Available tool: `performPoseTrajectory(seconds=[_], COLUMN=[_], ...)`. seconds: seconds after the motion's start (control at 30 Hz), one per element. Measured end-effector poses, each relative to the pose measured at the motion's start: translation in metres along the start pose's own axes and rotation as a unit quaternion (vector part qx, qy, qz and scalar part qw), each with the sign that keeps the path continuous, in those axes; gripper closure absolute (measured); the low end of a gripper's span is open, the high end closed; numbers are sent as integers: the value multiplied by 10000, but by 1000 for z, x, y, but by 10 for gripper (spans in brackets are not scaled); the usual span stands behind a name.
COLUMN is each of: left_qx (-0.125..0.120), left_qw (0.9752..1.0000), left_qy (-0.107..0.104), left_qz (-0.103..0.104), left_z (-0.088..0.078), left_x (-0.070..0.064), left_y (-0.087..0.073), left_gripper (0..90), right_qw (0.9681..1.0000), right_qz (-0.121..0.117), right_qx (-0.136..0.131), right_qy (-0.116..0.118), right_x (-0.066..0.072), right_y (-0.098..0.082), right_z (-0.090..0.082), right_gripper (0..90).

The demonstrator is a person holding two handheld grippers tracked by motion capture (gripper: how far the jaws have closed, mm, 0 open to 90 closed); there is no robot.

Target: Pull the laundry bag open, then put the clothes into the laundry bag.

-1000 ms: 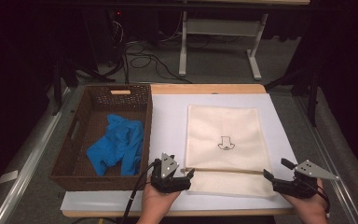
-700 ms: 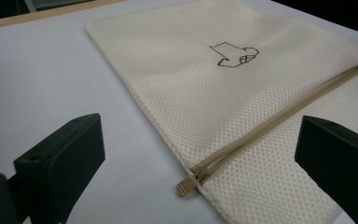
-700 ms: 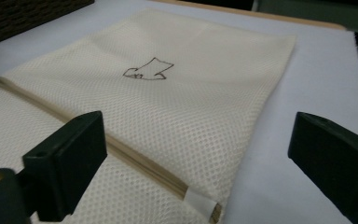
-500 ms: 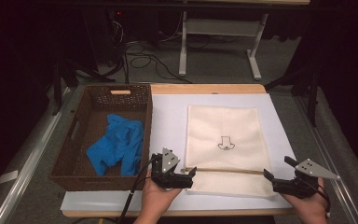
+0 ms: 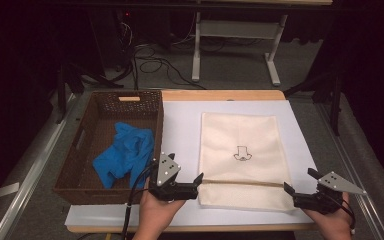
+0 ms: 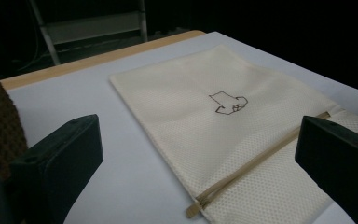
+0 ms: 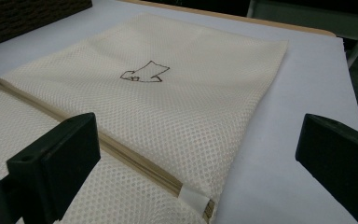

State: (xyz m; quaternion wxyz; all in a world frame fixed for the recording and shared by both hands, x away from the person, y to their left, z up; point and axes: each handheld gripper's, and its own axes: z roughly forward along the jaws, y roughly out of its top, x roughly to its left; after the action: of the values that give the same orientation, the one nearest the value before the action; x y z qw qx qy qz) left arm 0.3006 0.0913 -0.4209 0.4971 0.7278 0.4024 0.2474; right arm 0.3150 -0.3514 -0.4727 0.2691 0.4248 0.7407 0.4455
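Mesh bag (image 5: 242,157): cream, flat on the white sheet of the worktop (image 5: 180,125), right of the basket, zip end nearest me.

High view
- Left gripper (image 5: 196,184): in my left hand at the bag's near-left corner, just by the zip's end. Fingers spread wide, with nothing between them; they have just been opening.
- Right gripper (image 5: 291,192): in my right hand at the near-right corner, level with the zip. Fingers also wide and empty, and they too have just been opening.
- Zip (image 5: 242,182): a tan line straight across the bag between my two grippers. I judge it lies taut and square because each hand stands at one end of it.
- Basket (image 5: 105,102): brown wicker, at the left, touching the sheet's edge.
- Blue cloth (image 5: 122,155): crumpled inside the basket, well apart from both grippers; likely what goes into the bag.

Left gripper view
- Fingers (image 6: 58,163): far apart, clear above the worktop; the bag's left edge and the zip's end (image 6: 196,207) lie below, between them but untouched.
- Printed mark (image 6: 228,102): small outline drawing mid-bag, face up.

Right gripper view
- Fingers (image 7: 56,156): wide apart, gripping nothing; the zip's white tab end (image 7: 196,199) lies between them on the mesh.
- Bag: smooth, no folds, which should make the zip easy to reach.
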Motion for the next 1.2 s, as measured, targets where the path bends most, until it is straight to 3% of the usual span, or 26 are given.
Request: performPoseTrajectory(seconds=[0.33,0.6,0.8,0.9,1.0,1.2], left_qx=[-101,-180,-287,-418,-439,-367], left_qw=[9991,9965,9924,9891,9869,9854], left_qy=[288,635,986,1185,1340,1382], left_qz=[-302,-506,-675,-774,-785,-929], left_z=[-27,-47,-67,-77,-83,-83], left_x=[31,61,89,101,109,114], left_y=[-2,-7,-13,-18,-22,-24], left_gripper=[22,22,22,37,68,69], right_qw=[10000,10000,10000,10000,9999,9999], right_qz=[5,19,43,74,147,138], right_qx=[-25,7,-2,29,7,44], right_qy=[14,62,59,59,35,66], right_x=[-1,-3,-5,-7,-8,-8], right_y=[-1,-3,-2,-3,-3,-2], right_z=[2,3,4,6,5,8], right_gripper=[2,2,2,3,2,2])
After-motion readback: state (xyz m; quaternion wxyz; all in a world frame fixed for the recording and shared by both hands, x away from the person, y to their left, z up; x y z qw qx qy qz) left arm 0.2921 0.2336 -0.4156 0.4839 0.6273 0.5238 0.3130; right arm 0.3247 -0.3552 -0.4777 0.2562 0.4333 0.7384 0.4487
